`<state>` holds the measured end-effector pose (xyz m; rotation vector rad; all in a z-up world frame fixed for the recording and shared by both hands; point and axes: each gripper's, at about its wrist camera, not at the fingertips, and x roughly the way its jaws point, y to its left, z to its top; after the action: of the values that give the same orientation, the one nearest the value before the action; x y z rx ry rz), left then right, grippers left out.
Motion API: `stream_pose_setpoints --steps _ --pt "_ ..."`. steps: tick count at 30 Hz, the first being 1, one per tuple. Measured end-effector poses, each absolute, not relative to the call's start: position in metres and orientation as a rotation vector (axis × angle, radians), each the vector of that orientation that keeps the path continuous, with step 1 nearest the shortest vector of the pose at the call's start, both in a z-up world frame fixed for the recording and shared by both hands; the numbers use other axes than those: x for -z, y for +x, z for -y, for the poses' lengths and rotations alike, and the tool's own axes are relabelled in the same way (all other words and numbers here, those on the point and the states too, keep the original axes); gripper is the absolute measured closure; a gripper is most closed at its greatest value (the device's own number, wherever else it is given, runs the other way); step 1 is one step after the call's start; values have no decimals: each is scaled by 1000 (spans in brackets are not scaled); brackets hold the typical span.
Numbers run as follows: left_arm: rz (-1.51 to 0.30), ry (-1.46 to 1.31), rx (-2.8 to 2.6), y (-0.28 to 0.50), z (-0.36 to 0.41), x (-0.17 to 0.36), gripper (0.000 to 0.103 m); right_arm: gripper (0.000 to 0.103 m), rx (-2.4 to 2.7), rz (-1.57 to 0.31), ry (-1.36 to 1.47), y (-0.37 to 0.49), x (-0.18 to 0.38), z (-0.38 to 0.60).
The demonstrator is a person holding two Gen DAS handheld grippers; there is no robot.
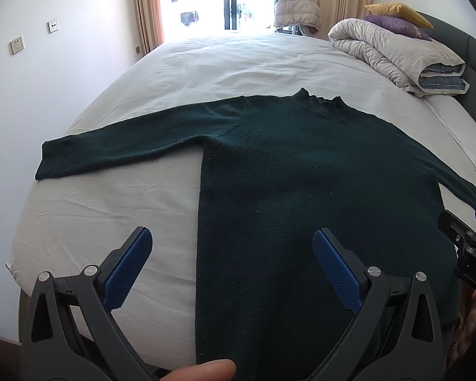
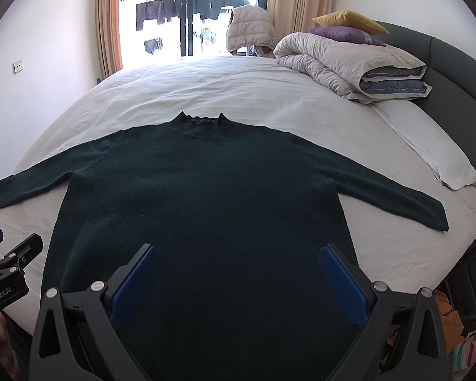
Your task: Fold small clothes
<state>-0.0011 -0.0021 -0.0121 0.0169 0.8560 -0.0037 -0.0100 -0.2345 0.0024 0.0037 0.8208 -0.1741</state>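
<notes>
Blue-padded fingers fill the foreground of both wrist views as we hold our two grippers over a bed. Our left gripper (image 1: 232, 265) is spread wide, one finger over bare sheet and the other over the left side of a dark green sweater (image 1: 301, 190), gripping nothing. Our right gripper (image 2: 238, 281) is likewise spread wide and empty above the sweater's lower body. A fingertip (image 1: 203, 370) shows at the bottom edge of the left view.

We see the sweater lying flat on the white sheet (image 2: 238, 85), its frilled collar (image 2: 201, 120) pointing away from us and both sleeves stretched out to the sides. Its hem lies at the near edge of the mattress, below the fingers.

At the far right corner of the bed a rolled grey duvet (image 2: 349, 63) rests with a purple pillow (image 2: 346, 35) and a yellow pillow (image 2: 349, 19) on top. A folded white cloth (image 2: 428, 155) lies along the right edge. Laundry (image 2: 181, 9) hangs outside the bright window beyond.
</notes>
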Motion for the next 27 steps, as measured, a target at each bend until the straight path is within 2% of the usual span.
stream_pose_setpoints --steps 27 --pt "-860 12 10 -4 2 13 0 0 170 -832 0 -12 -1 234"
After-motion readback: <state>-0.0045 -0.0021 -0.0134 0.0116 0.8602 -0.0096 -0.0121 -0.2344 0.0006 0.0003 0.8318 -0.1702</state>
